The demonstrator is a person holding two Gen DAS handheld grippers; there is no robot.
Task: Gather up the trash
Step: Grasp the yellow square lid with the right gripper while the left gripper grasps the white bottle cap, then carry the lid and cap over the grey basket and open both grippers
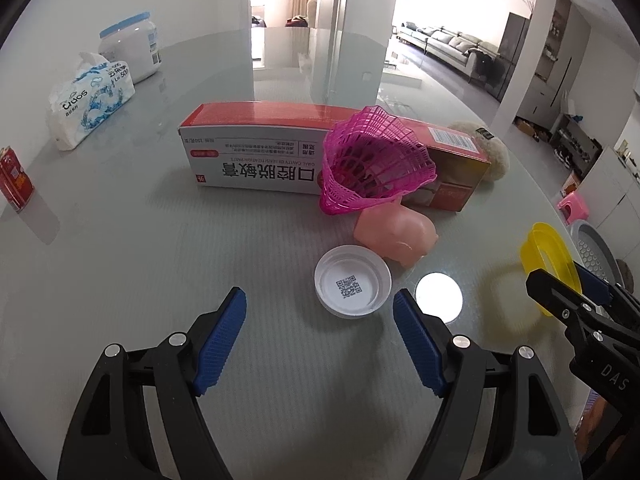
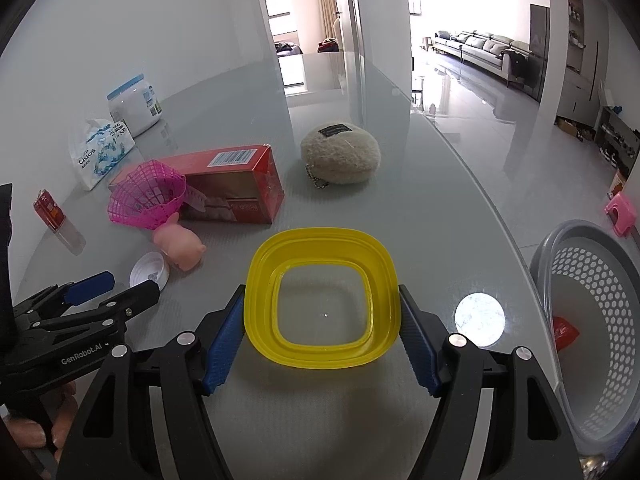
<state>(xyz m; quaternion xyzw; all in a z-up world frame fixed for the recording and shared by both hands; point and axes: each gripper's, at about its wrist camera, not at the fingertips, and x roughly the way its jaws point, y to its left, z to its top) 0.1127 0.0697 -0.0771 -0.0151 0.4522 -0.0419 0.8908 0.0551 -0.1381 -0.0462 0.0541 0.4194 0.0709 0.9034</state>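
My right gripper (image 2: 321,292) is shut on a yellow square plastic ring (image 2: 322,300), one blue pad on each side. The ring hangs above the glass table (image 2: 420,220) and casts a shadow on it. The left wrist view shows the same yellow ring (image 1: 548,256) at the far right, in the right gripper (image 1: 560,280). My left gripper (image 1: 319,294) stands open over the table with nothing between its fingers. Just beyond its tips lies a white cap (image 1: 352,286) with a QR code inside. A pink pig toy (image 1: 396,236) lies behind the cap.
A grey perforated basket (image 2: 592,280) with a red scrap (image 2: 564,332) inside stands beside the table on the right. On the table are a magenta mesh shell (image 1: 372,160), a red-and-white toothpaste box (image 1: 256,160), a plush pouch (image 2: 340,154), a tissue pack (image 1: 90,96), a white jar (image 1: 132,46) and a small red can (image 1: 14,180).
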